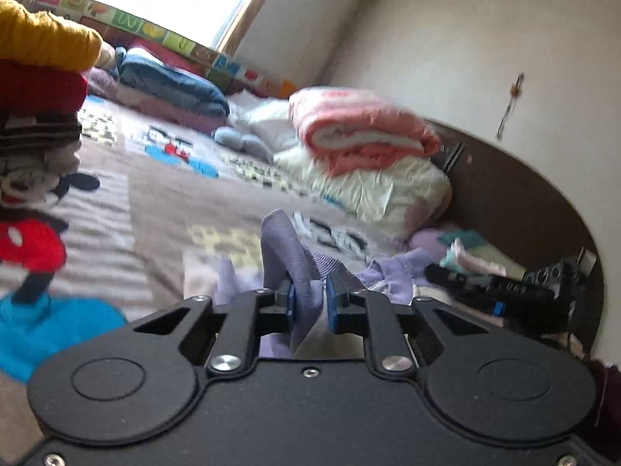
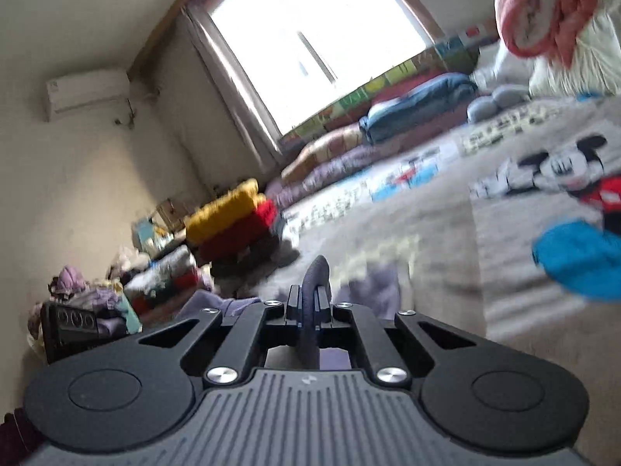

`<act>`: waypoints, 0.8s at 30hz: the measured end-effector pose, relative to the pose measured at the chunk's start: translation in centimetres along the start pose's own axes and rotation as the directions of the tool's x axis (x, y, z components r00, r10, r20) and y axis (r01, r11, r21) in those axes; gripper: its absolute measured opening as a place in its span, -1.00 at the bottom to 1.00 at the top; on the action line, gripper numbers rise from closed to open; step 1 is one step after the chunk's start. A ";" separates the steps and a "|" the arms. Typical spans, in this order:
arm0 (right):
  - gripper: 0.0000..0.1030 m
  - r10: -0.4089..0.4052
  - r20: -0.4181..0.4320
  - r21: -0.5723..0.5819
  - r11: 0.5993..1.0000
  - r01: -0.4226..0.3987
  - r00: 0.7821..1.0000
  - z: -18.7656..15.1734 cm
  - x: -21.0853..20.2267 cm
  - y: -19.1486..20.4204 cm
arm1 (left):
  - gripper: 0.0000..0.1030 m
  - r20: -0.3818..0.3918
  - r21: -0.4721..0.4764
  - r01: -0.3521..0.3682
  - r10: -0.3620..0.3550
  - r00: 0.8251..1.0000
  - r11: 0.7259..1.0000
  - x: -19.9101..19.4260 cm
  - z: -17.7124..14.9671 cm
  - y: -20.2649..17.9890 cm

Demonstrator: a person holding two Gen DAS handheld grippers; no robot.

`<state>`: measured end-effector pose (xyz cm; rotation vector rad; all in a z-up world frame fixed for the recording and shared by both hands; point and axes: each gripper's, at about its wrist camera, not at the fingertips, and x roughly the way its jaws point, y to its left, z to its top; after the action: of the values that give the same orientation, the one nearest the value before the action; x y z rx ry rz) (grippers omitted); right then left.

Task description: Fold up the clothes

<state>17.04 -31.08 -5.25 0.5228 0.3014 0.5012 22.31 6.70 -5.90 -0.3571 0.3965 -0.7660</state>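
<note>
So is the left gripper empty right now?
No, the left gripper is shut on a fold of the purple garment, which sticks up between its blue pads.

Lilac ribbed garment btwn blue pads of black gripper, beige bedspread w/ red, black & blue cartoon-mouse print lower left, yellow-over-red folded stack upper left, pink-white blanket ctr right.

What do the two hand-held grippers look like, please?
The left gripper is matt black, with round embossed discs, silver screws and blue finger pads. The right gripper is also black, with a grey ribbed top plate bearing a small logo.
</note>
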 end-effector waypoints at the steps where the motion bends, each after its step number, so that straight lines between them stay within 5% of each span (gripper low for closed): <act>1: -0.86 0.002 0.008 -0.006 1.000 -0.002 1.000 0.4 0.5 -0.2 | -0.74 0.017 0.001 0.007 -0.007 1.000 1.000 0.2 0.3 0.3; 16: -0.87 -0.012 0.034 0.014 1.000 0.012 0.999 3.7 8.3 -5.1 | -0.75 0.014 -0.090 -0.040 0.041 0.999 0.995 5.6 1.7 6.0; 24: -0.87 -0.095 -0.058 0.070 0.993 0.099 0.994 2.7 10.9 -7.0 | -0.70 -0.115 -0.111 -0.163 0.150 0.982 0.980 7.6 1.0 6.8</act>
<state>29.90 -31.67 -8.38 0.5631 0.3962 0.4121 31.80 5.85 -9.66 -0.3937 0.5664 -0.6094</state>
